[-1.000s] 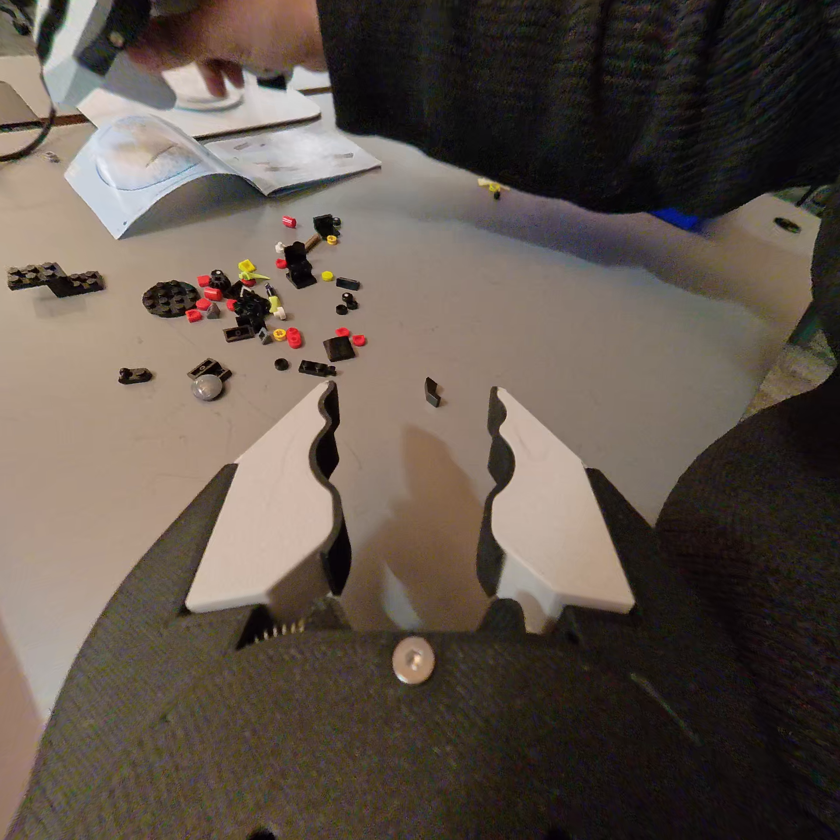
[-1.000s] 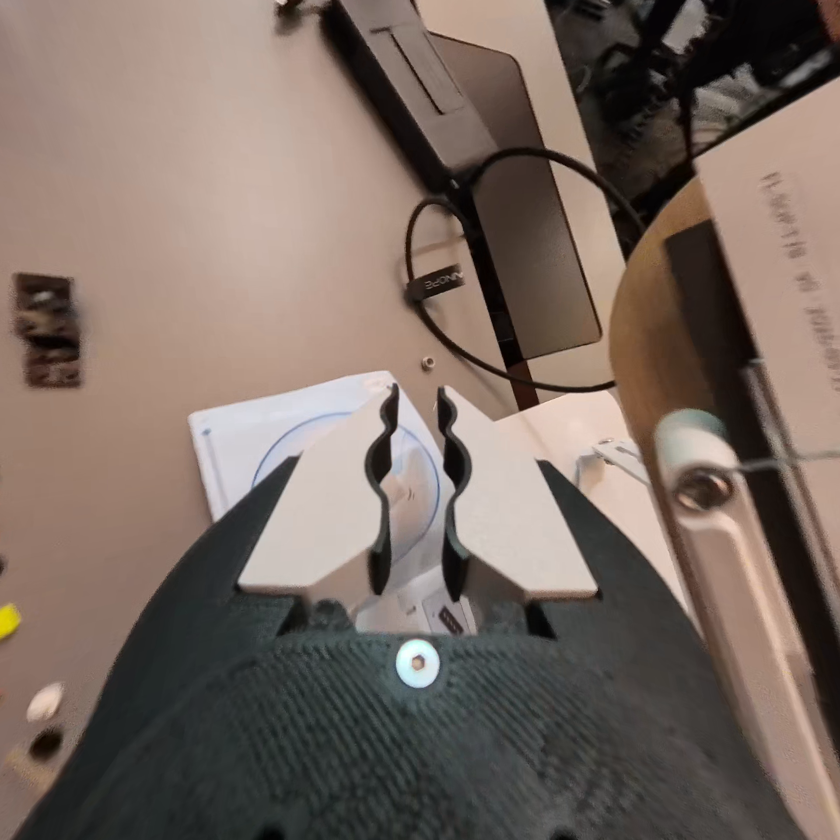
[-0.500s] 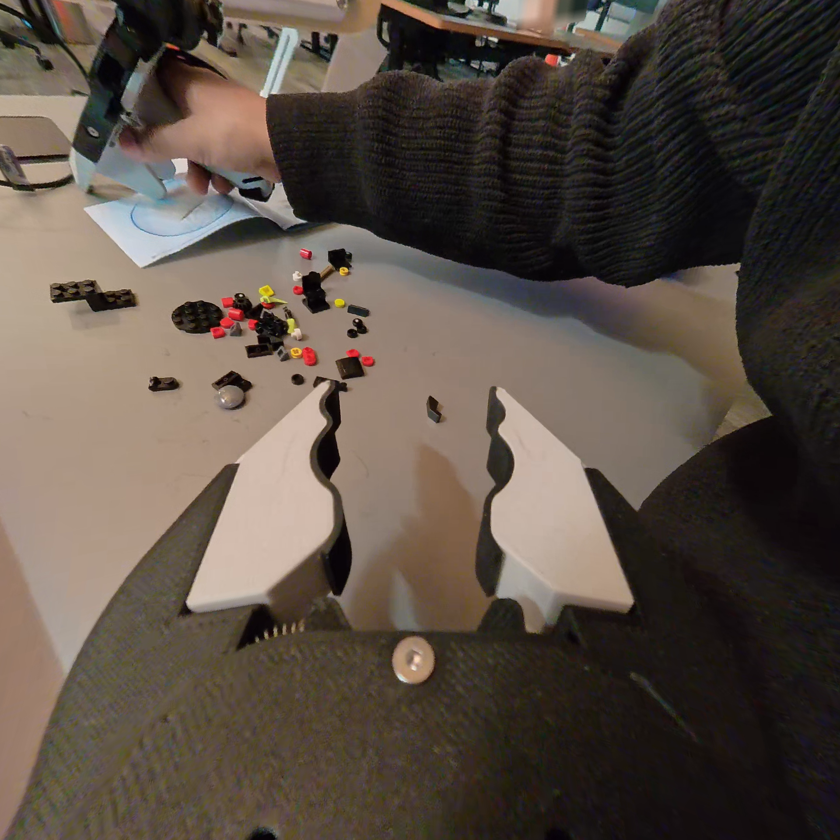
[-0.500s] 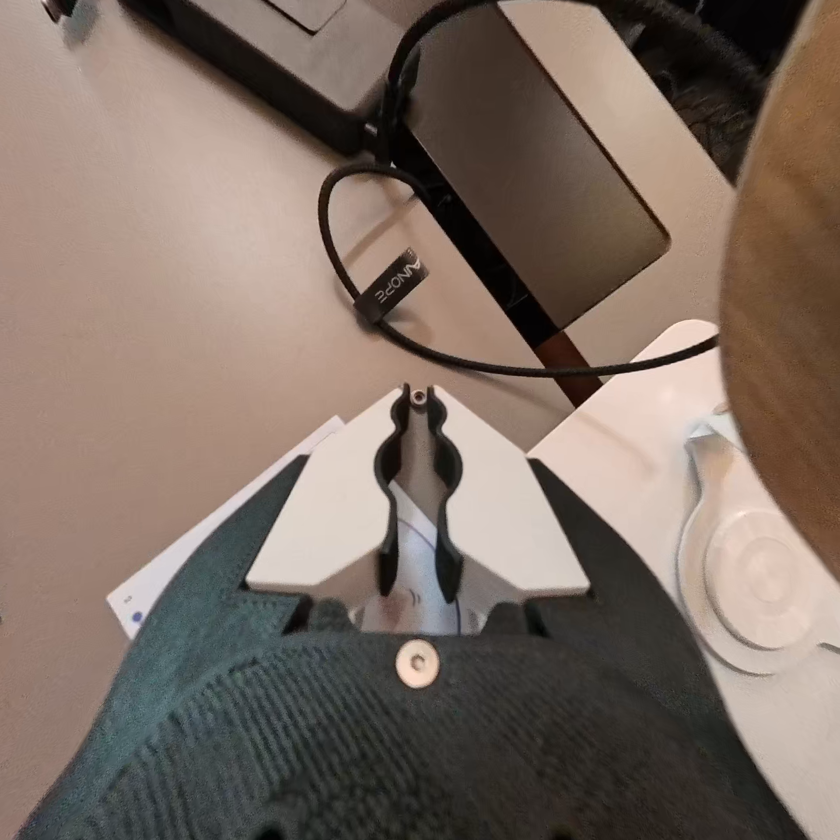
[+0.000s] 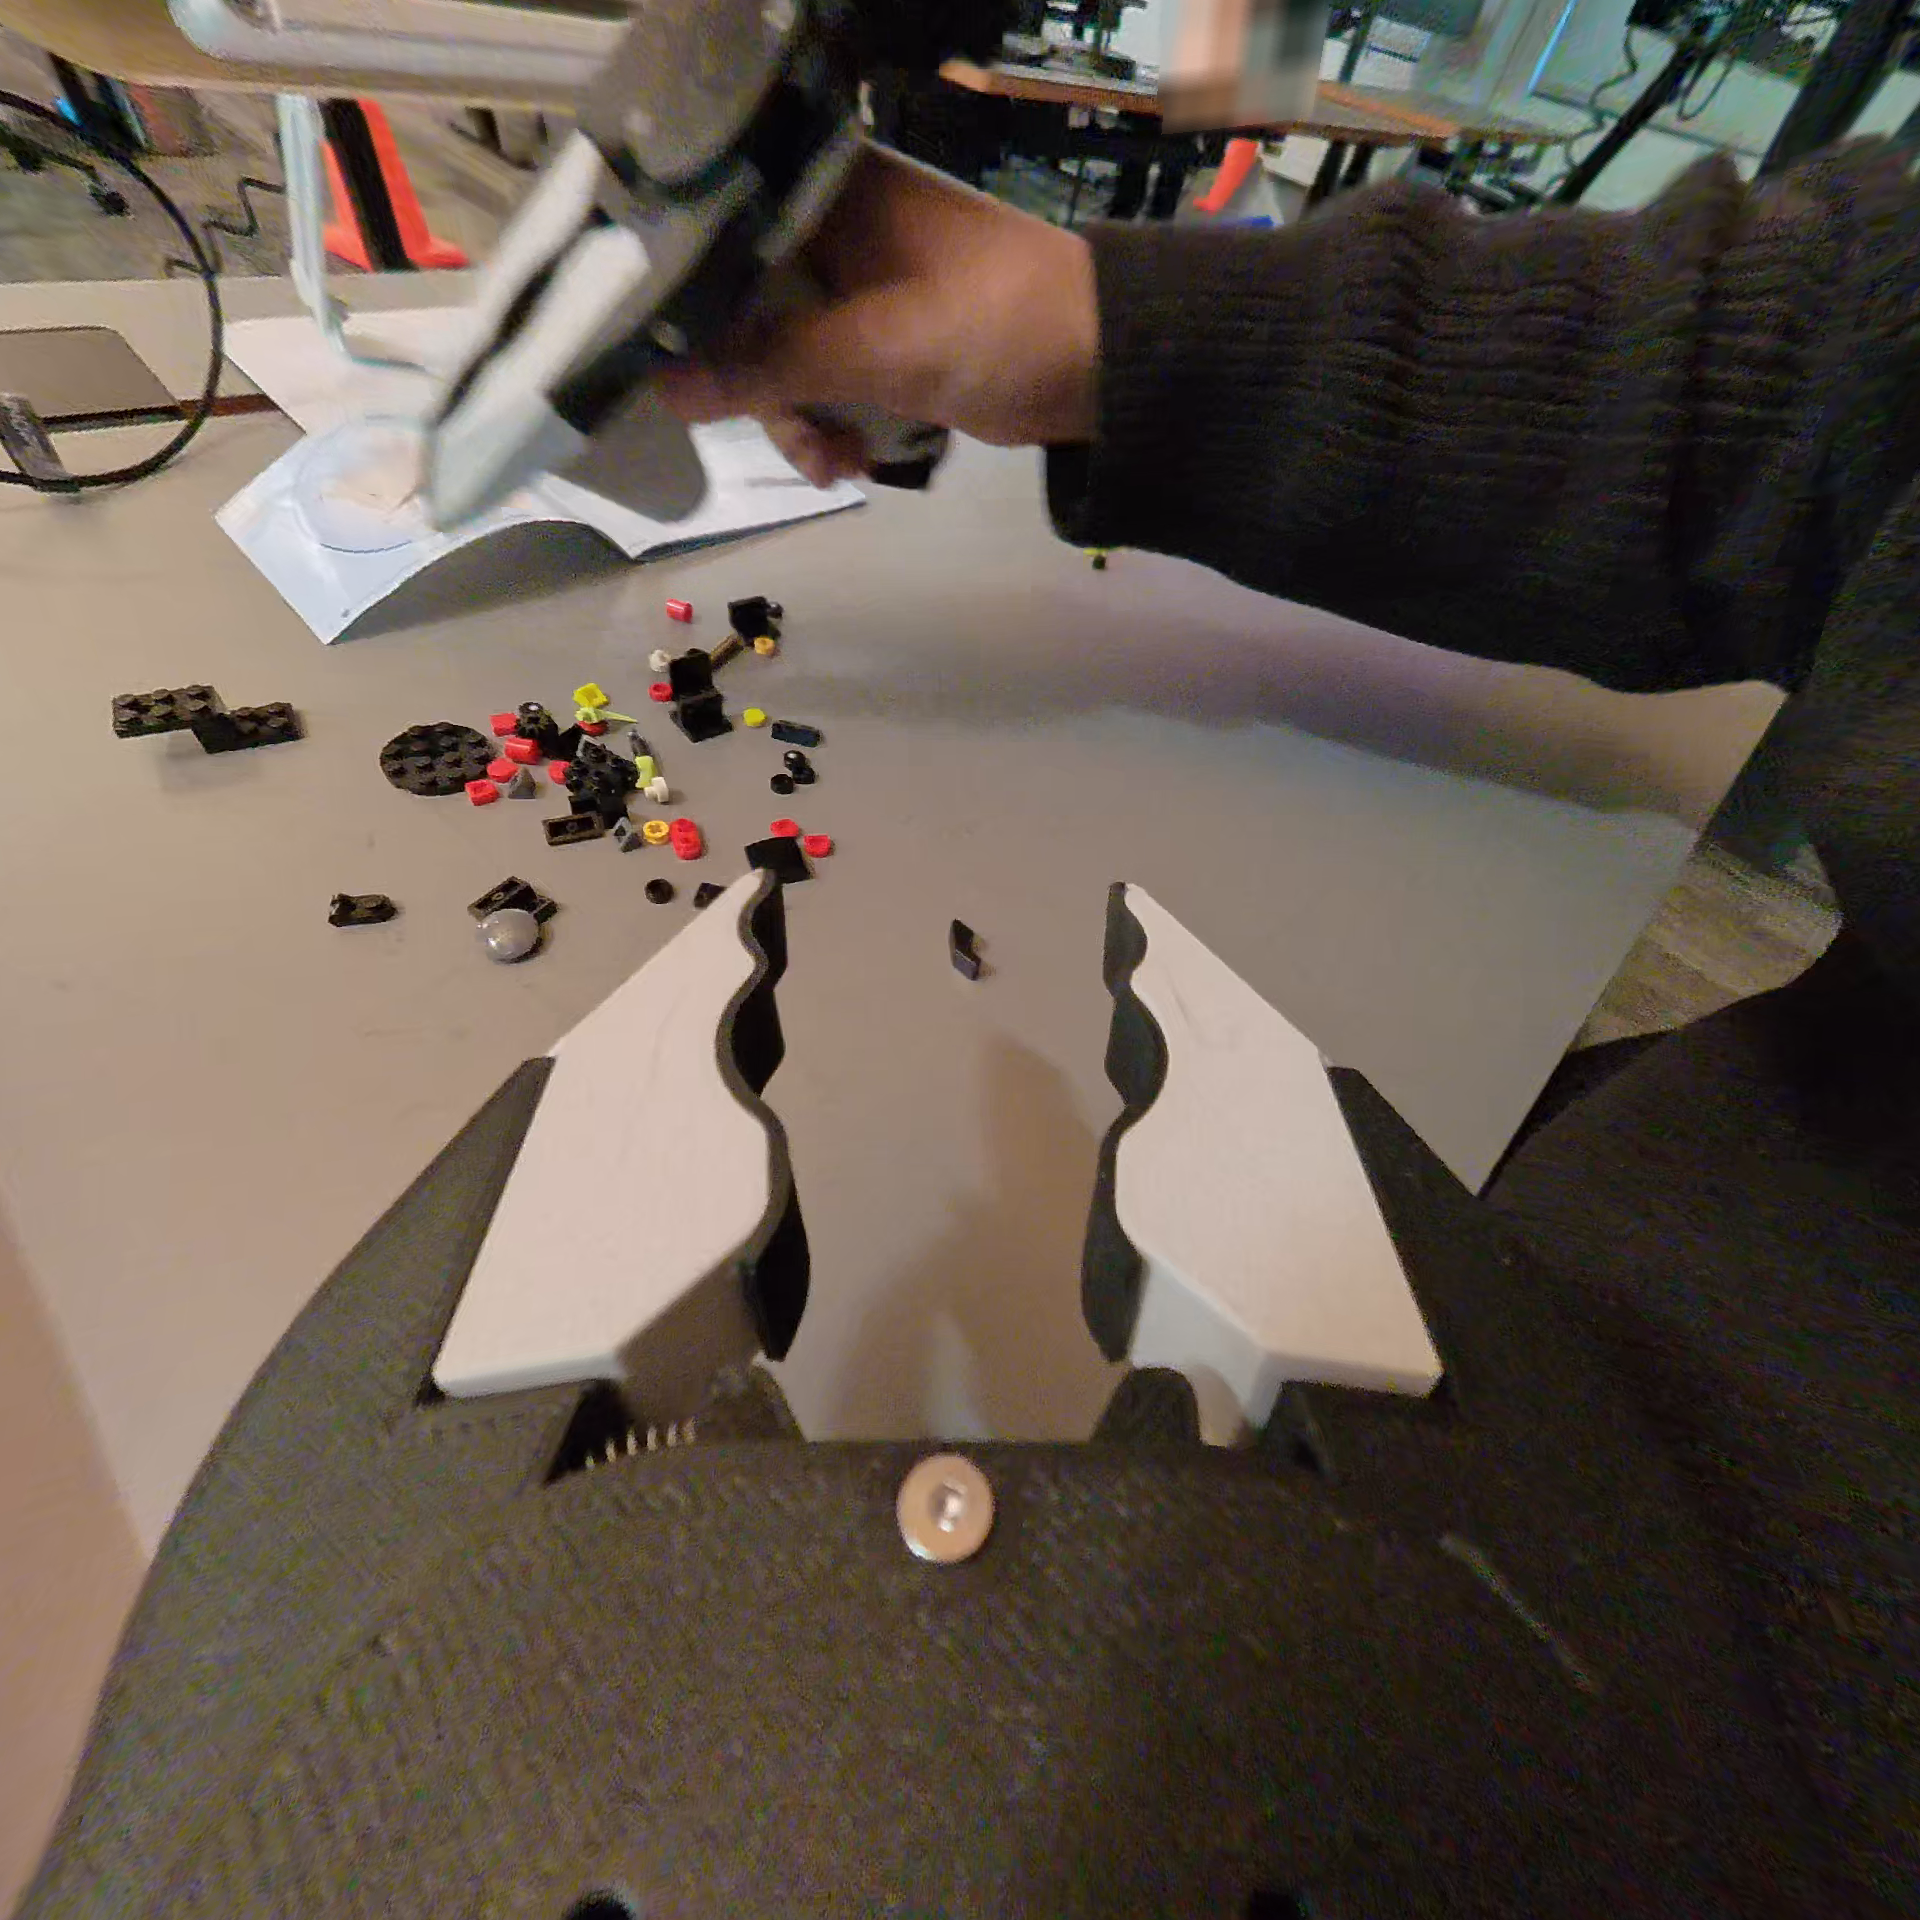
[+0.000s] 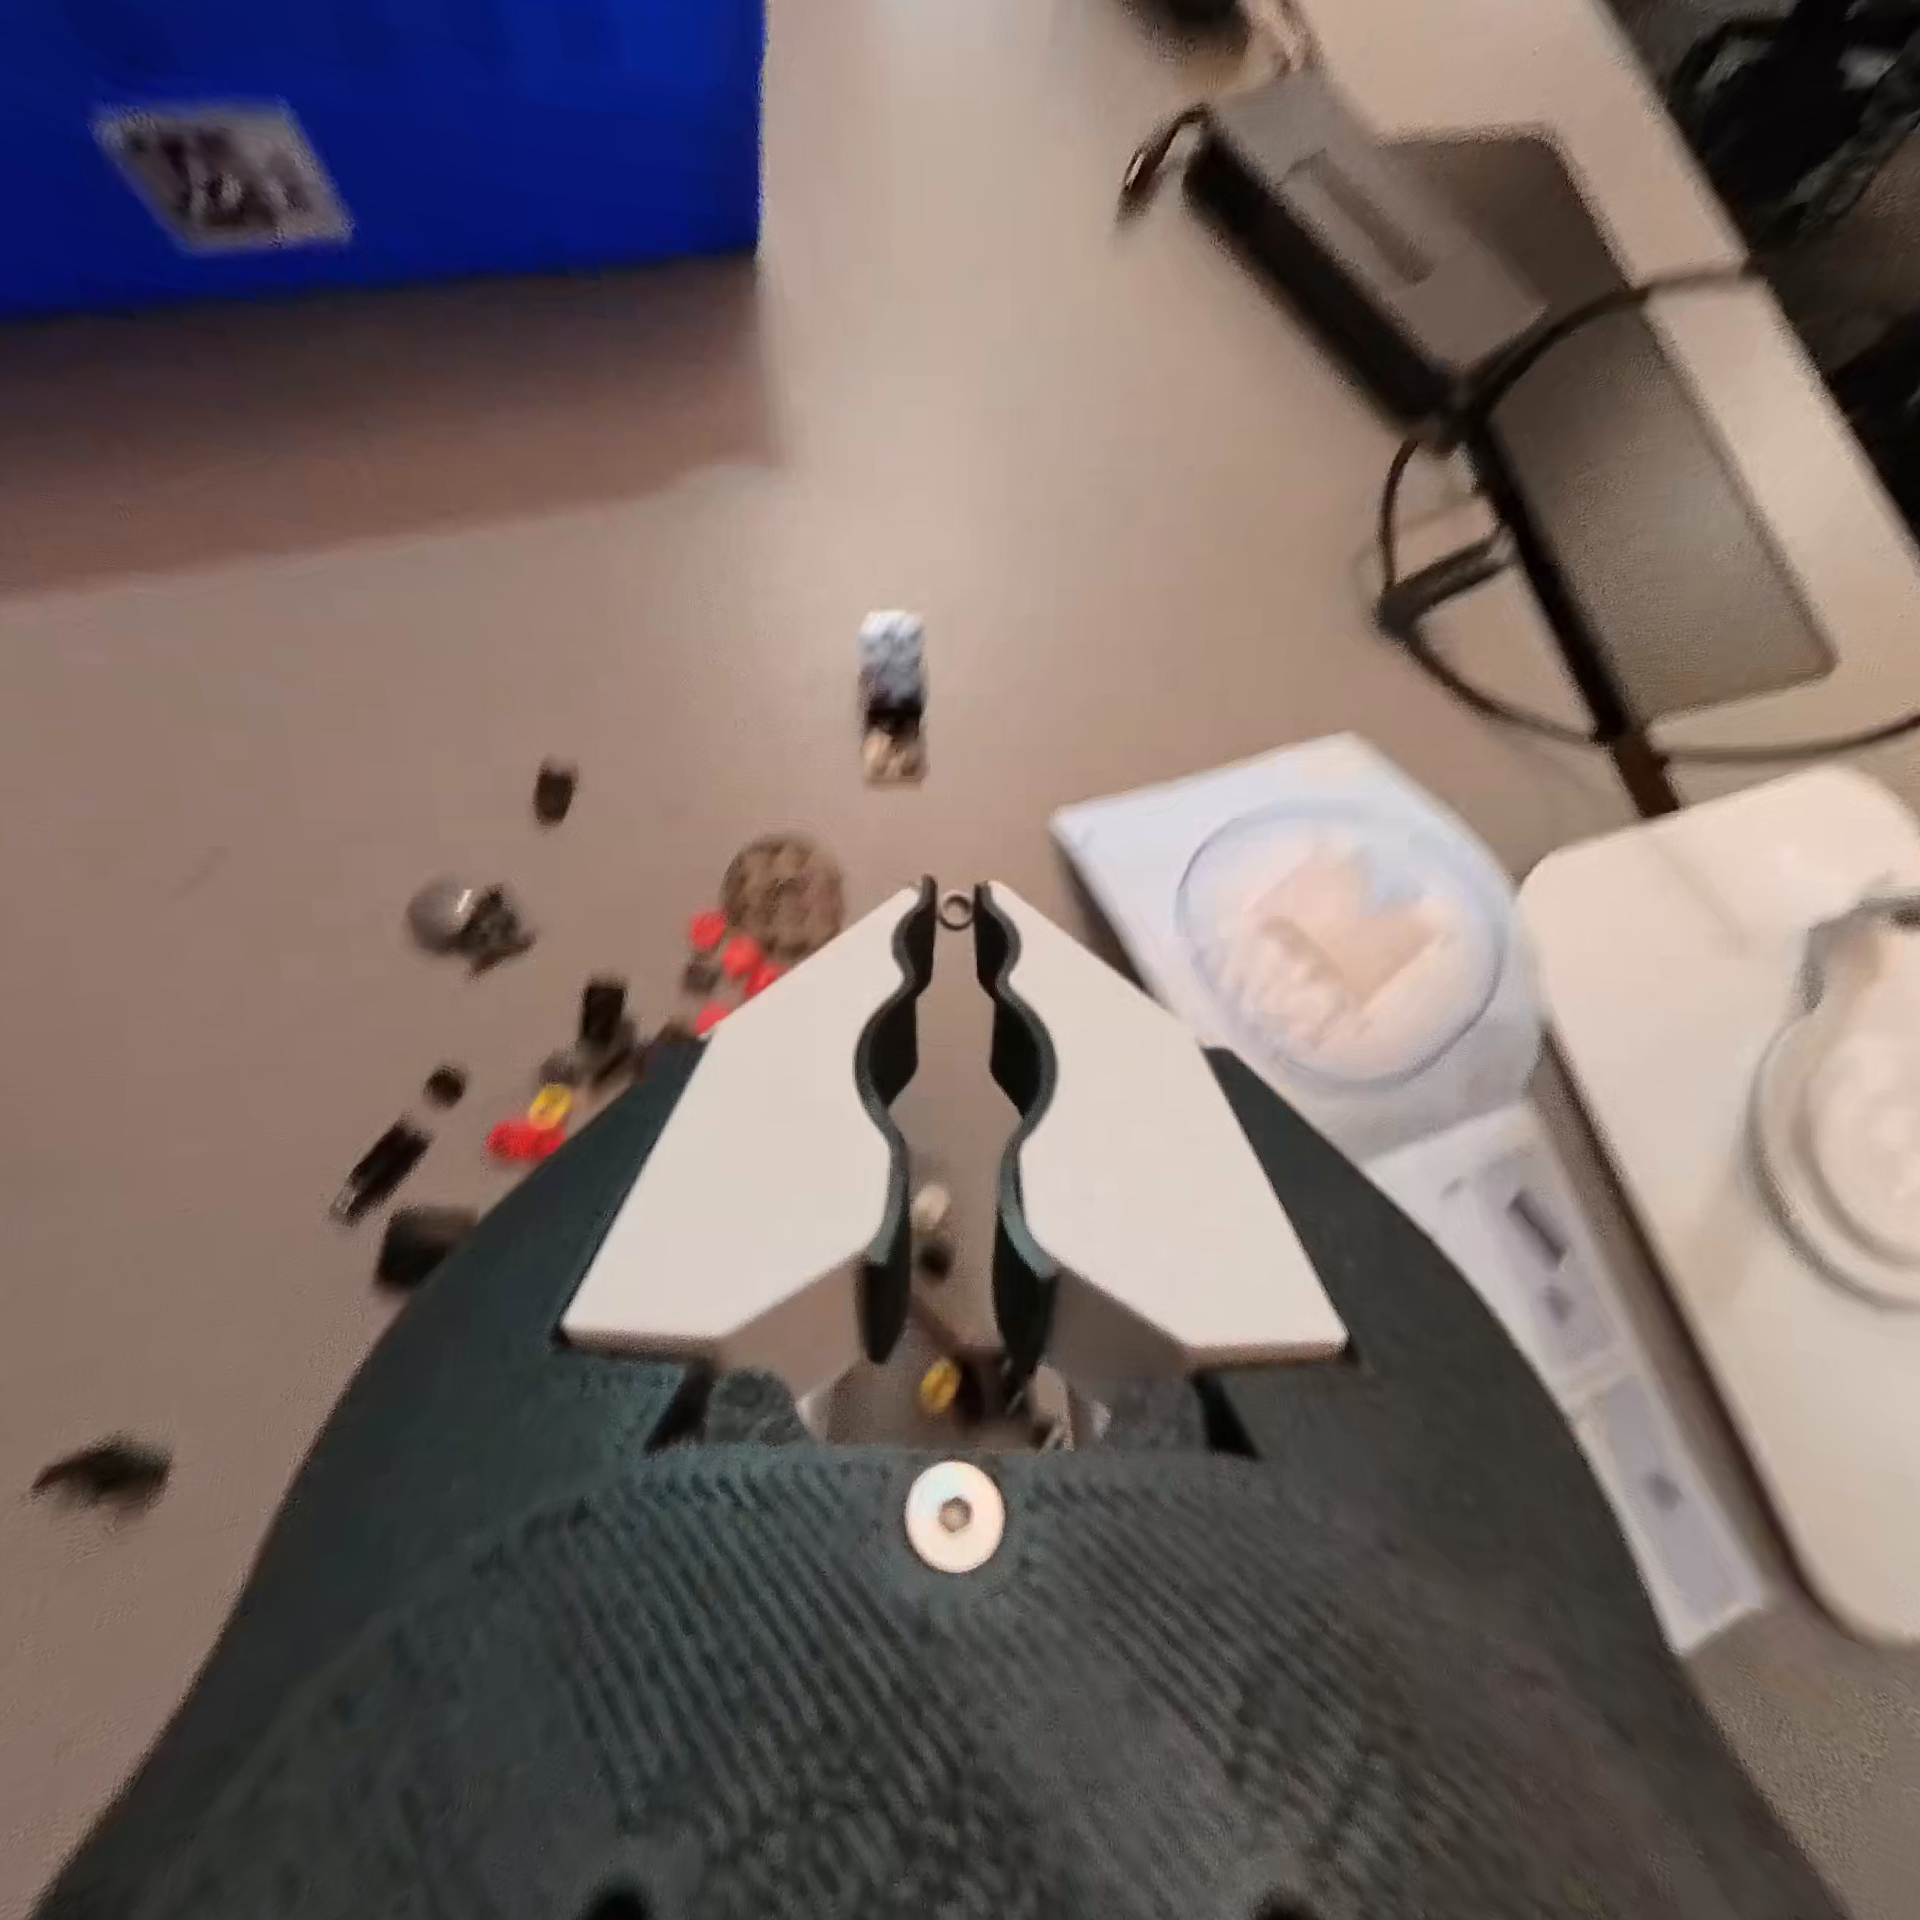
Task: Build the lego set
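1. Behind the work, the room is dim, with other desks and orange cones far off. A blue box [image 6: 364, 135] stands at the tabletop's far edge in my right view.
2. Grey tabletop [image 5: 1143, 810] carries everything; it is smooth, matt and flat.
3. Toward its far right corner lie a dark flat slab [image 6: 1662, 520] with a black cable [image 6: 1455, 582] looped over it. Beside them is a white board [image 6: 1662, 1299] bearing a clear round fitting.
4. An open pale-blue booklet [image 6: 1299, 935] lies next to the white board, its pages bowed upward.
5. My left claw [image 5: 940, 894] hovers over the near edge with its jaws wide apart and nothing between the pads. A small black piece [image 5: 964, 948] lies on the table ahead of the gap, untouched.
6. My right claw [image 6: 956, 899], blurred in the left view, hangs over the booklet in my hand [image 5: 914, 312].
7. Loose bricks [image 5: 623, 769] are scattered mid-table, black, red and yellow. A round black plate [image 5: 436, 758] and a stepped black plate [image 5: 208, 717] lie toward the left edge, with a grey dome [image 5: 509, 935] nearer me.
8. Smallest is the tiny ring [image 6: 956, 914], clear of the table and pinched at the very tips of my right claw's nearly closed jaws, a pad on each side. I judge it featherlight, hard and slick. The outer rim is the only place to hold it, and so small a bite could let it spring out.
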Tool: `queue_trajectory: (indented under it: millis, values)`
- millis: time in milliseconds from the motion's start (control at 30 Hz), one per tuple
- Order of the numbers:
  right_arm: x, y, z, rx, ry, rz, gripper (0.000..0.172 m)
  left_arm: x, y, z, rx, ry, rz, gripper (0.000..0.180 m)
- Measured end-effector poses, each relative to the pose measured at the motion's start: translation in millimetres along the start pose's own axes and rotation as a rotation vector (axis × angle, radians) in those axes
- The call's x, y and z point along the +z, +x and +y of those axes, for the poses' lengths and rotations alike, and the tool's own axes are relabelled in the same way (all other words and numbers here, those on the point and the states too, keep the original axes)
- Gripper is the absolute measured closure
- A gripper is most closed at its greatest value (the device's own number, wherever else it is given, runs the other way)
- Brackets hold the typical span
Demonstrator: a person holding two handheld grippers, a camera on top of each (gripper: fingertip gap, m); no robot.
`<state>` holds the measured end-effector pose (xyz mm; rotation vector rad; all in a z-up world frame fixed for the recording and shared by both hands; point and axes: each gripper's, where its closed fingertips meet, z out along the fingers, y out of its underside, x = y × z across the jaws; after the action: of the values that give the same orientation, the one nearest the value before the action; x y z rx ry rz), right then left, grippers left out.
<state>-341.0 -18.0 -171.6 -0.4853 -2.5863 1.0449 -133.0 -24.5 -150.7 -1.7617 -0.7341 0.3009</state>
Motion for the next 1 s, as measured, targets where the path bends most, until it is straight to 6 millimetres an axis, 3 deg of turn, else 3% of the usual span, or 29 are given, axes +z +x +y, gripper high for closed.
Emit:
queue_trajectory:
  millis: [133, 233, 333, 400, 500, 567, 667, 800, 1000]
  values:
    - [-20.5, -48.7, 56.3, 0.049, -0.052, -0.052, 0.167, 4.1, 5.5, 3.2, -0.011, -0.011, 0.014, 0.122]
    - [-21.3, -70.3, 79.5, 0.072, -0.059, -0.075, 0.166, 7.1, 6.5, 5.1, -0.025, -0.015, 0.014, 0.122]
    - [-21.5, -71.1, 81.2, 0.066, -0.024, -0.053, 0.166, 10.5, 6.0, 7.7, -0.047, -0.021, 0.011, 0.122]
    - [-34.2, -63.6, 70.7, 0.085, 0.039, -0.015, 0.151, 11.5, 4.3, 8.5, -0.059, -0.023, 0.002, 0.123]
    - [-77.2, -53.8, 50.6, 0.171, 0.192, 0.02, 0.141, 9.8, -1.4, 7.9, -0.051, -0.018, -0.037, 0.127]
    - [-109.2, -58.1, 47.5, 0.247, 0.282, -0.003, 0.142, 7.6, -4.1, 6.9, -0.038, -0.008, -0.06, 0.128]
    - [-143.4, -85.1, 64.4, 0.361, 0.373, -0.064, 0.14, 6.6, -6.0, 8.2, -0.028, -0.005, -0.086, 0.128]
    - [-158.9, -109.3, 106.0, 0.39, 0.361, 0.002, 0.139, 11.4, -5.3, 10.1, -0.021, -0.012, -0.095, 0.127]
    - [-160.2, -64.9, 124.9, 0.198, 0.336, 0.322, 0.131, 29.4, -25.3, -4.1, 0.061, 0.051, -0.178, 0.132]
